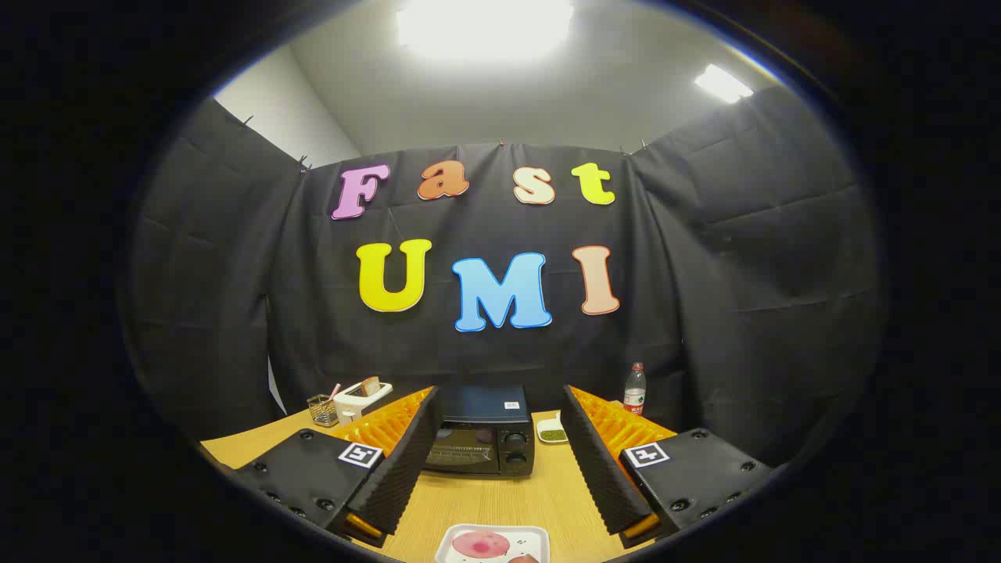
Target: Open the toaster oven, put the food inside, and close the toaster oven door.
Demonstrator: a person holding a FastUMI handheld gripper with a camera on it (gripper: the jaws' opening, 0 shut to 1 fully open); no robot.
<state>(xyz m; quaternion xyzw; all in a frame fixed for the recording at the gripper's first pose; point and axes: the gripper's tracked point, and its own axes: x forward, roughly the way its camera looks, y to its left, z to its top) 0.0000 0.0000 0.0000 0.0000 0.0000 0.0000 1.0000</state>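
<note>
Wooden table (485, 500) carrying everything the job needs. Toaster oven (481, 434) square ahead, framed between the two fingers and well beyond their tips, door shut, two knobs (514, 449) stacked down its right side. White tray (453, 539) of food (479, 544) near, low between the fingers, untouched. Gripper (494, 450) spread wide, holding nothing, raised above the table.

Door first, by the look of things; food stays put until the cavity is open.

To do it well: travel forward over the tray with height kept, so nothing clips its rim. Aim for the top edge of the door, where a handle probably sits, though too dark here to make out. Keep left of the knobs. Narrow the spread on approach, close on the handle with both fingers, then pull back and down along the hinge's arc rather than straight back, or risk dragging the whole oven across the table.

Small dish (553, 432) just right of the oven, bottle (634, 389) behind that, white toaster (361, 397) and mesh cup (317, 409) away to the left: all clear of a centred approach.
</note>
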